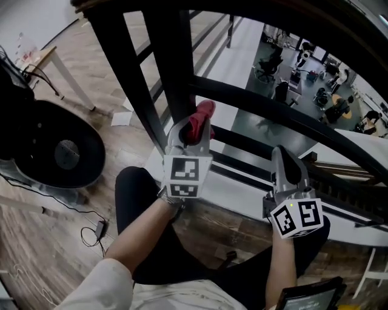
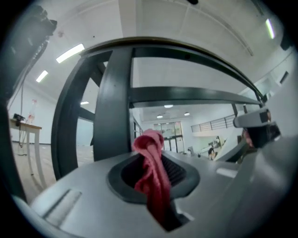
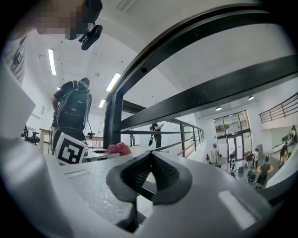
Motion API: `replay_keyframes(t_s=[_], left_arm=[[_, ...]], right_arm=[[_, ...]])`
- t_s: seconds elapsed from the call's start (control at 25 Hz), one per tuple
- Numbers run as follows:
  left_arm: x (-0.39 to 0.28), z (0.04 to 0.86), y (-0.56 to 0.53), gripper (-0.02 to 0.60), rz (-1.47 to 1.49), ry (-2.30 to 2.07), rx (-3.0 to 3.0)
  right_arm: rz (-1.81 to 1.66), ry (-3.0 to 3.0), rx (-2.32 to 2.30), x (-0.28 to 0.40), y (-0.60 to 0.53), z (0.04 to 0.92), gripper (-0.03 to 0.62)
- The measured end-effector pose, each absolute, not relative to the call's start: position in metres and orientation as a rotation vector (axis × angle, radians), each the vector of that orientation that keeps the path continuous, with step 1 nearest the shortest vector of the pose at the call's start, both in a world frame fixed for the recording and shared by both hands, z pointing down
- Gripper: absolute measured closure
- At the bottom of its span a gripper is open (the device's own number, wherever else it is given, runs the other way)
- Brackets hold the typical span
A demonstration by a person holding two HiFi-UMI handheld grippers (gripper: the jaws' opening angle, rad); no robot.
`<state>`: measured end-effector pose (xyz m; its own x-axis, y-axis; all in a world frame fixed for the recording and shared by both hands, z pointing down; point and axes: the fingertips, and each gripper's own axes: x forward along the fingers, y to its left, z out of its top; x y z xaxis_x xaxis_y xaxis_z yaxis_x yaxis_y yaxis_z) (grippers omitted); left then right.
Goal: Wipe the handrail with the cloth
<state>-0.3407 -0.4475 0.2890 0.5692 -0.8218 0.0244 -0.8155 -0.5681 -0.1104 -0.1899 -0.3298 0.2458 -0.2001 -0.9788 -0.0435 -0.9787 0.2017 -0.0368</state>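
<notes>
The left gripper [image 1: 193, 129] was clenched on the red cloth [image 1: 201, 115]. The cloth sat between its two jaws, and a bunched end stood out past the tips. Just ahead of this gripper, a little to its left, rose a dark post [image 2: 114, 107] of the handrail [image 1: 291, 15]. The cloth was very near the post, but I cannot tell if it touched. The top edge of the handrail curved high above the jaws, and a middle bar [image 2: 195, 95] ran away to the right of the post. Between these two bars there was an open gap.

The right gripper [image 1: 285, 160] was held well apart on the right side, lower than the left one. Its jaws were pressed together with nothing between them. Ahead of it the bars went on in a long line, with free space over them.

Behind the left gripper lay the wooden floor [image 1: 73, 242], and further to its left stood a round black machine [image 1: 60, 154].
</notes>
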Motion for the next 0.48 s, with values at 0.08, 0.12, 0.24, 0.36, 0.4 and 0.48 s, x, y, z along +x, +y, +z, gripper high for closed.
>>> replay_keyframes(t_s=[0.08, 0.12, 0.24, 0.36, 0.4, 0.48], left_arm=[[-0.332, 0.298, -0.451, 0.515, -0.255, 1.384, -2.745], [-0.332, 0.306, -0.452, 0.515, -0.317, 1.369, -2.764], [-0.338, 0.320, -0.452, 0.515, -0.403, 1.357, -2.784], [-0.338, 0.323, -0.453, 0.514, -0.425, 1.361, -2.767], [-0.336, 0.323, -0.453, 0.514, -0.444, 1.359, -2.780], [-0.326, 0.325, -0.451, 0.514, -0.521, 1.311, -2.805]], right_arm=[[0.010, 2.373, -1.982, -0.180, -0.329, 0.247, 0.592], [0.007, 2.362, -1.996, -0.176, -0.328, 0.249, 0.592], [-0.029, 2.311, -2.013, -0.163, -0.323, 0.249, 0.592], [-0.054, 2.274, -2.012, -0.155, -0.318, 0.246, 0.592], [-0.053, 2.271, -2.006, -0.154, -0.317, 0.244, 0.592], [-0.032, 2.277, -1.992, -0.154, -0.317, 0.239, 0.592]])
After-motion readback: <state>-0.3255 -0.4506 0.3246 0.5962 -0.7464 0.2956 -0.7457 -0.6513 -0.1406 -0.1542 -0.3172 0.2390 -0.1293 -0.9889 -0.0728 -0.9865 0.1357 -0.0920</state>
